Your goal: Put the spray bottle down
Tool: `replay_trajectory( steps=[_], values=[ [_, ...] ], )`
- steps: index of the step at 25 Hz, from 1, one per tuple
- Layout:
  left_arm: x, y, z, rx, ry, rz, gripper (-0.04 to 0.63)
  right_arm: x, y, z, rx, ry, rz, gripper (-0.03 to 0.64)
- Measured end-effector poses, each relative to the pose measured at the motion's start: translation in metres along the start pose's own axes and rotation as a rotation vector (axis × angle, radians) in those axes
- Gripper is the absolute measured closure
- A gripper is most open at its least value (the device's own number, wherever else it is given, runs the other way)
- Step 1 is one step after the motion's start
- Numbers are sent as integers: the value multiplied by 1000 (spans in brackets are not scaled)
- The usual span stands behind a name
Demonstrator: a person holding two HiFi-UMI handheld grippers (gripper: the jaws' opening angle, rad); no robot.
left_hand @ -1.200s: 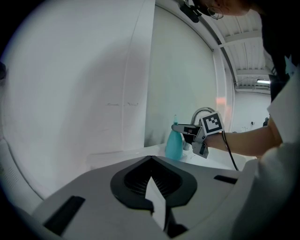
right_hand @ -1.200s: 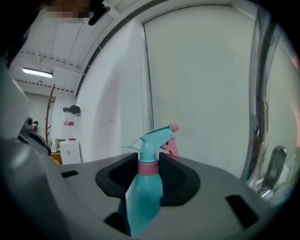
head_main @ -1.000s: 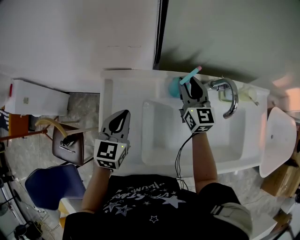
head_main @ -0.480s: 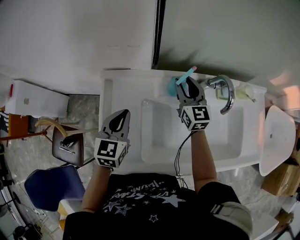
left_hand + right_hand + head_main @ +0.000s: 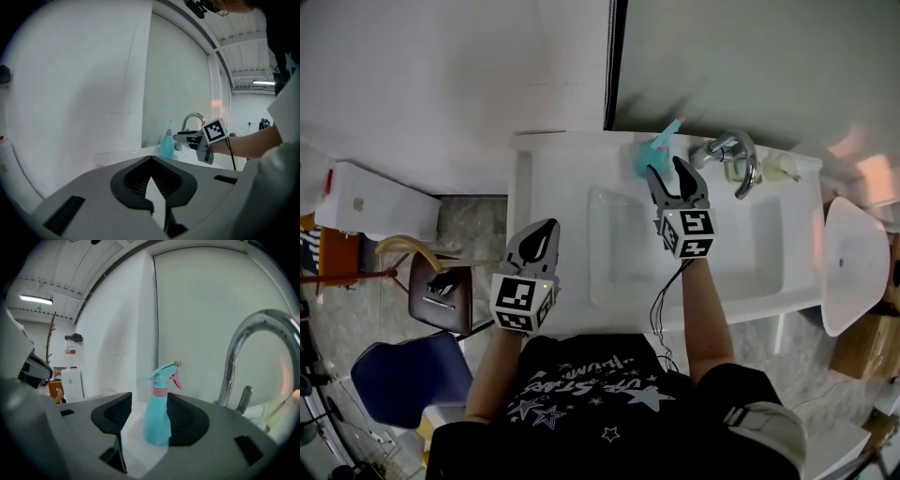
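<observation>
The teal spray bottle (image 5: 654, 153) with a pink collar and trigger stands upright on the back ledge of the white sink (image 5: 546, 192), left of the tap. My right gripper (image 5: 666, 174) is just in front of it. Its jaws are opening, and the bottle (image 5: 157, 420) stands between them with a gap on each side, free of the pads. The left gripper view shows the bottle (image 5: 166, 145) and the right gripper (image 5: 190, 137) from the side. My left gripper (image 5: 539, 234) hovers over the sink's front left corner, shut and empty, its jaws (image 5: 152, 164) meeting in a point.
The chrome tap (image 5: 736, 155) arches just right of the bottle, with a pale soap item (image 5: 780, 169) beyond it. The basin (image 5: 741, 253) lies under my right arm. A white curved fixture (image 5: 853, 272) stands right of the sink; a brown chair (image 5: 441, 295) and white box (image 5: 375, 202) stand left.
The right gripper's jaws have spread apart and let go of the spray bottle, which now stands on the ledge. Both hands shifted slightly in the view; the left stayed shut.
</observation>
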State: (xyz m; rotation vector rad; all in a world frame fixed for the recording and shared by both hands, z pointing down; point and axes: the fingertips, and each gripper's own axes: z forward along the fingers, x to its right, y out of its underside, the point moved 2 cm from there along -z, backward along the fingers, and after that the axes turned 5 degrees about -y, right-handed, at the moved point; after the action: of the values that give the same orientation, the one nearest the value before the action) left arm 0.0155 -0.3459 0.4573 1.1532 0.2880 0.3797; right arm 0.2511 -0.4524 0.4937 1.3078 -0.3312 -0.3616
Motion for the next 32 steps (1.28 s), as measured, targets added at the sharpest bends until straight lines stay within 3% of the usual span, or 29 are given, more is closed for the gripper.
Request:
replay_trajectory(
  steps=[11,19,24,32],
  values=[
    [2,0,-79,77,80,15,580,-67,-24,-81,43,82,9,395],
    [9,5,-138,134,187,54,580,-125,-37,-150,84,204,8,552],
    [13,23,-183,147,227,62,580,-166,-33,-192,97,239,25,603],
    [2,75,-263,127,270,67,580,-248,-1,-249,33,291,33,604]
  ],
)
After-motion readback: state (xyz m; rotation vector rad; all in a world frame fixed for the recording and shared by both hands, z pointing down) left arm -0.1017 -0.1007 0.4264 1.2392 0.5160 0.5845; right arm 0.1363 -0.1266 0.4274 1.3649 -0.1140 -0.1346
